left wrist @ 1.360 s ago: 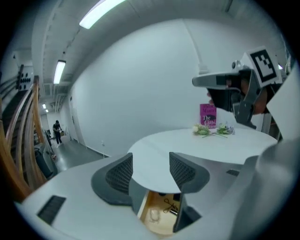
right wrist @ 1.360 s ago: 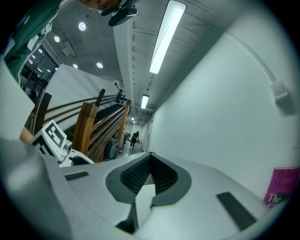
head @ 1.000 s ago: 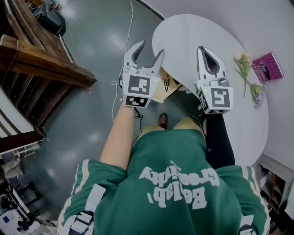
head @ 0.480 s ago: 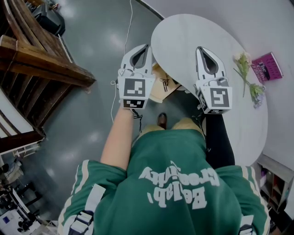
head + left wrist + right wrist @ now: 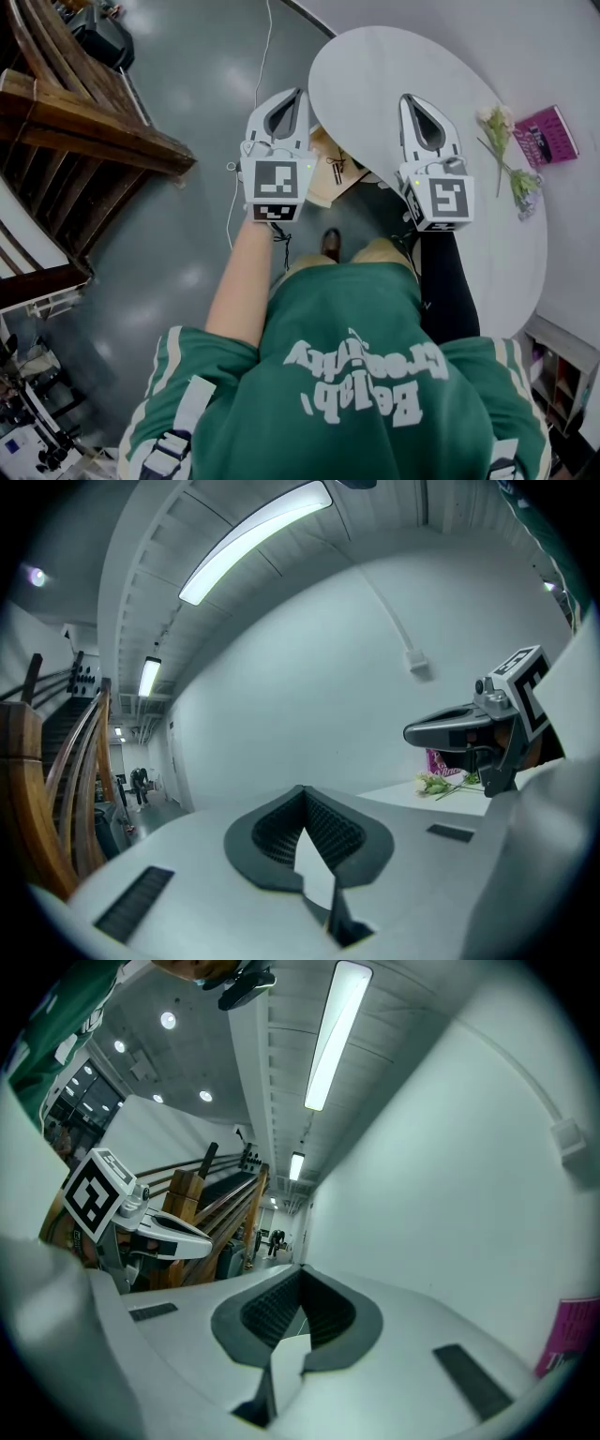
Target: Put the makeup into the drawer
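Right now no makeup shows in any view, and the only drawer-like thing is a small light wooden box (image 5: 322,186) under the edge of the round white table (image 5: 394,56), so this could be before a pick-up or after the makeup is put away. Both tools point level by that edge: the left gripper (image 5: 298,96) has its jaws pressed together on nothing, and the right gripper (image 5: 409,99) is closed and empty too.
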The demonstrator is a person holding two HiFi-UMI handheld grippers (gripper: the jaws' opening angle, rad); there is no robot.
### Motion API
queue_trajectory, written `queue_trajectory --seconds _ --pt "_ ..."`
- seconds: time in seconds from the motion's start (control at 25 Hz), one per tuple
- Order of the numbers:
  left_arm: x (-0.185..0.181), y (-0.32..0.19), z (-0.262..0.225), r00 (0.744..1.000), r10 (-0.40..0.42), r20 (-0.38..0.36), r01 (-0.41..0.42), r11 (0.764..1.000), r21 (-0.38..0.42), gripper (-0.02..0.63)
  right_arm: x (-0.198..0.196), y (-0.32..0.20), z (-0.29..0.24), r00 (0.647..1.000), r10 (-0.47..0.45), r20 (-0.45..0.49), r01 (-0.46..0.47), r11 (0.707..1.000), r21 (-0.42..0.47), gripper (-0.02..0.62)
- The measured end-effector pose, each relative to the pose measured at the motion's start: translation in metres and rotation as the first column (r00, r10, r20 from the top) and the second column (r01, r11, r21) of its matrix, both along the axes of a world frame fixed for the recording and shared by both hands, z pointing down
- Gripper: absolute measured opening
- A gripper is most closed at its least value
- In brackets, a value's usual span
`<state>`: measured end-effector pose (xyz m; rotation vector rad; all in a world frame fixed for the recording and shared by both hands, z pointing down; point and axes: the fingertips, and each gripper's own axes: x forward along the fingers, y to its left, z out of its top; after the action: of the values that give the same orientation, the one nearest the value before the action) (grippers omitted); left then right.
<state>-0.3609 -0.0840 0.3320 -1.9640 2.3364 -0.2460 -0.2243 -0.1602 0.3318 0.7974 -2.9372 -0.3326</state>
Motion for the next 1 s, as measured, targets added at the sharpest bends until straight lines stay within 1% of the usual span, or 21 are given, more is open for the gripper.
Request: queue_trajectory --seconds 0.2,0.28,0.36,0.4,0.52,0.6,0.72,0.8,0.92,1.0 --pt "-0.001 0.004 0.0 1.0 -0.008 -0.004 0.008 1.0 0.002 0.015 0.001 0.002 0.0 1.0 0.002 -0.005 -0.002 1.0 -0.005 0.009" --pt "-0.001 0.005 0.0 1.0 -0.01 -0.002 0.01 1.0 0.002 0.015 -0.002 0.008 0.004 0.999 -0.031 -0.04 0.032 0.999 0.02 0.009" --pt "-0.001 0.006 0.0 1.0 -0.01 0.005 0.01 1.0 -0.001 0.015 -0.004 0.014 0.004 0.995 -0.04 -0.088 0.044 0.998 0.043 0.009" --pt "-0.001 0.007 0.0 1.0 -0.011 0.008 0.011 1.0 -0.002 0.015 -0.006 0.017 0.002 0.995 -0.043 -0.091 0.047 0.998 0.041 0.009" --pt "-0.003 0.011 0.0 1.0 -0.015 0.012 0.015 1.0 -0.001 0.015 -0.009 0.023 0.0 0.996 -0.058 -0.064 0.06 0.998 0.028 0.009" --pt "-0.004 0.013 -0.001 1.0 -0.019 0.012 0.019 1.0 0.0 0.015 -0.009 0.026 0.004 0.994 -0.07 -0.082 0.072 0.997 0.022 0.009" --pt "-0.005 0.015 0.0 1.0 -0.023 0.02 0.023 1.0 -0.005 0.015 -0.01 0.03 0.004 0.992 -0.091 -0.082 0.095 0.994 0.047 0.009" --pt "-0.005 0.016 0.001 0.999 -0.024 0.028 0.024 1.0 -0.009 0.015 -0.01 0.031 0.002 0.993 -0.087 -0.078 0.09 0.995 0.043 0.009" --pt "-0.005 0.019 0.003 0.999 -0.026 0.03 0.026 1.0 -0.01 0.015 -0.014 0.037 -0.003 0.995 -0.086 -0.045 0.087 0.996 0.024 0.009" --pt "-0.005 0.021 0.002 0.999 -0.027 0.033 0.027 1.0 -0.007 0.015 -0.012 0.039 -0.001 0.995 -0.081 -0.055 0.083 0.996 0.025 0.009"
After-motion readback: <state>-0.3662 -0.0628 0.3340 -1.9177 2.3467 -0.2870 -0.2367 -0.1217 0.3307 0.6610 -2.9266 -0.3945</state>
